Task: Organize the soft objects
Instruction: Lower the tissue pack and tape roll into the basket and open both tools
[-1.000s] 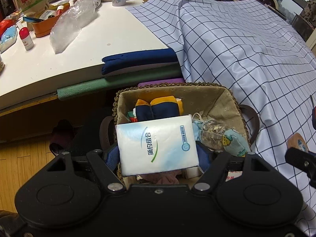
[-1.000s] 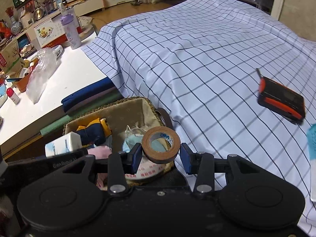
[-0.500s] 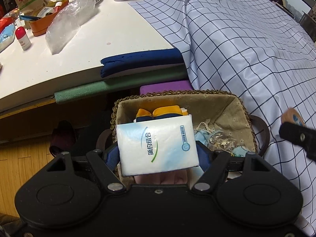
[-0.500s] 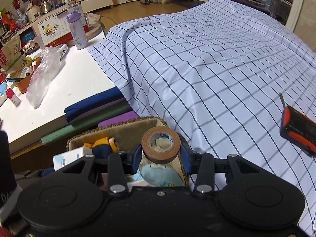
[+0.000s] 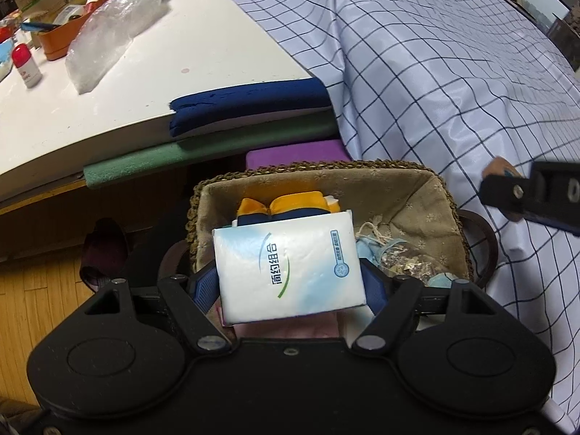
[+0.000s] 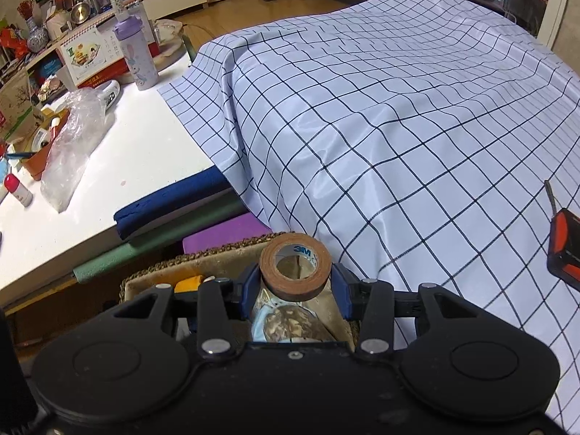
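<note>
My left gripper (image 5: 288, 277) is shut on a white tissue pack (image 5: 286, 264), its blue pads against the pack's two short sides, just above a woven lined basket (image 5: 311, 166). In the basket lie a yellow and navy rolled cloth (image 5: 290, 206) and light blue face masks (image 5: 380, 250). My right gripper (image 6: 295, 282) holds a brown tape roll (image 6: 295, 290) upright over the basket's (image 6: 224, 253) right part. Its jaws are opening, and the roll still sits between the pads. That gripper (image 5: 536, 195) also shows at the right edge of the left wrist view.
Behind the basket, navy (image 5: 250, 105), green (image 5: 203, 152) and purple (image 5: 293, 152) foam pads stick out under a cluttered white table (image 5: 145, 72). A checked cloth (image 5: 453, 72) drapes to the right, with an orange-black device (image 6: 565, 246) on it. Wooden floor lies at the left.
Both grippers have moved in over the basket, which now sits lower and nearer in both views. The right gripper's pads have spread slightly around the tape roll.
</note>
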{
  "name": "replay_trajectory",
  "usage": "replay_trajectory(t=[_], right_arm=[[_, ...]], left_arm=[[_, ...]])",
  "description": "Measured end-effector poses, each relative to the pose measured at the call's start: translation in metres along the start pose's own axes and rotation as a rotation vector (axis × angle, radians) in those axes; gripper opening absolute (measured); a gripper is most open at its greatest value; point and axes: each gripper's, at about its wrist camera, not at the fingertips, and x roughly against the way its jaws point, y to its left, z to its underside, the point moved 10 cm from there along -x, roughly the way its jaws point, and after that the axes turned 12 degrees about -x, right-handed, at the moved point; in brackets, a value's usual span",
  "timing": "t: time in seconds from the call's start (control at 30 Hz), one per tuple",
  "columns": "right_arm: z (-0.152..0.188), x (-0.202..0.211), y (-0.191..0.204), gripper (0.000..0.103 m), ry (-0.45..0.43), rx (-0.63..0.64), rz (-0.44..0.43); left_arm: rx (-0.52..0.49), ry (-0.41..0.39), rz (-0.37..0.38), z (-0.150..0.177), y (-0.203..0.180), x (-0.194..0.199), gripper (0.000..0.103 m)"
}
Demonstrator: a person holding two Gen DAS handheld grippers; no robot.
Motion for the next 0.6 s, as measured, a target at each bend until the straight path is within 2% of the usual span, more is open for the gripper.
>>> replay_trajectory(t=[0.1, 0.47, 0.6], right_arm=[[-0.002, -0.002, 0.0, 0.049, -0.005, -0.004, -0.002], [0.005, 0.002, -0.018, 0.05, 0.004, -0.042, 0.016], [0.011, 0.013, -0.025, 0.055, -0.007, -0.051, 0.015]], left_arm=[[-0.014, -0.011, -0.006, -0.001, -0.001, 0.002, 0.082], [0.023, 0.001, 0.008, 0.008, 0.001, 0.015, 0.085], [0.028, -0.012, 0.014, 0.014, -0.002, 0.031, 0.087]])
